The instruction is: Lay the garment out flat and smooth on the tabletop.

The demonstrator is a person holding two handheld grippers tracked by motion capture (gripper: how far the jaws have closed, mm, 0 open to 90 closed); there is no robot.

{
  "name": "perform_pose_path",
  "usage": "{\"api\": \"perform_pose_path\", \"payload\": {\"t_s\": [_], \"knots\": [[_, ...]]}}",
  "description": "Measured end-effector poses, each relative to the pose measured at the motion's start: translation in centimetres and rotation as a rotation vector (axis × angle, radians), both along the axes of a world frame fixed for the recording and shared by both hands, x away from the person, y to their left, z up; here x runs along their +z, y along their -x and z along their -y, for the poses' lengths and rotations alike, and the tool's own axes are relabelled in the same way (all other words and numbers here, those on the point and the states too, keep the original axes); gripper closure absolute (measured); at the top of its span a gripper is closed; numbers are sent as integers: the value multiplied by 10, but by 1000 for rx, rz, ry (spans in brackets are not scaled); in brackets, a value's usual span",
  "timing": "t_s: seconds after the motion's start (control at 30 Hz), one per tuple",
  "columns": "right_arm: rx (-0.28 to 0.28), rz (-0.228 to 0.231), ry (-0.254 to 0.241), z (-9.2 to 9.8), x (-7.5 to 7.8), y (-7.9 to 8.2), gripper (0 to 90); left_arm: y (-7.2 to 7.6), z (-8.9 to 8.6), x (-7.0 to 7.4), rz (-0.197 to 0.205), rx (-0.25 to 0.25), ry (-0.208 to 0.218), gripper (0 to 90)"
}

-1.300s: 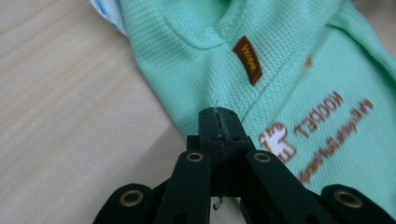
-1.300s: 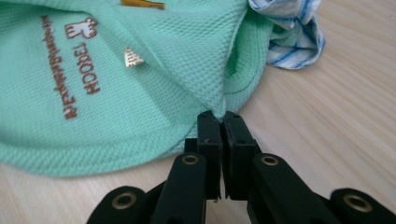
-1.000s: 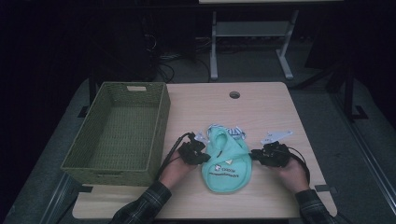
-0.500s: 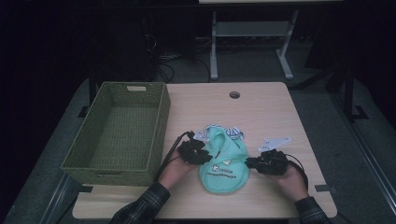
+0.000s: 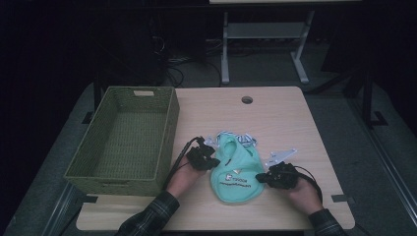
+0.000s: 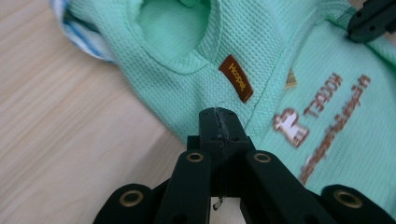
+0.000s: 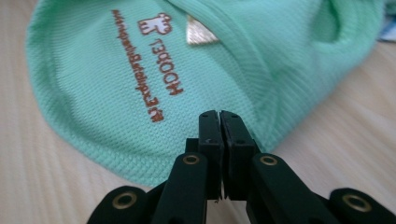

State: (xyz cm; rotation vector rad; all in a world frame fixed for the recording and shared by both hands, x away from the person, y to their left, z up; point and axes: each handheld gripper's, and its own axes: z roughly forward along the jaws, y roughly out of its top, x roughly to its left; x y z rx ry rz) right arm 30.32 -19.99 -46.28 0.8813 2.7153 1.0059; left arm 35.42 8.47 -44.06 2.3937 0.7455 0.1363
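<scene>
Both claws, left (image 5: 212, 162) and right (image 5: 260, 178), pinch the green bib (image 5: 235, 172).

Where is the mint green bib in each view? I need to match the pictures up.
High view: the bib lies at the table's near edge, between the left gripper and right gripper.
Left gripper view: the bib fills the upper right, above the shut jaws.
Right gripper view: the bib spans the upper left and centre.
Shared landmark: the brown print on the bib.
</scene>
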Motion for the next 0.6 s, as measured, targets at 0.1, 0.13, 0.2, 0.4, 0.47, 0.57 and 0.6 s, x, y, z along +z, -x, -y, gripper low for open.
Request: {"api": "perform_pose_path", "payload": {"t_s": [0.1,0.13,0.2,0.4,0.47,0.57,0.6], "knots": [[-19,17,28,6,1,-2,870,0,-7,-2,-18,13,-20,900],[-22,10,28,7,2,-2,860,1,-8,-3,-20,14,-40,900],[-24,16,29,9,2,-2,832,1,-8,-5,-20,14,-56,900],[-31,27,-16,14,8,-3,815,1,-8,-2,-15,19,-7,899],[-41,36,-32,15,11,-5,817,2,-5,0,-5,15,17,898],[-61,53,-33,17,14,-14,844,2,1,0,2,5,35,897],[-75,60,-36,18,15,-24,860,2,4,-1,2,1,28,895]]}}
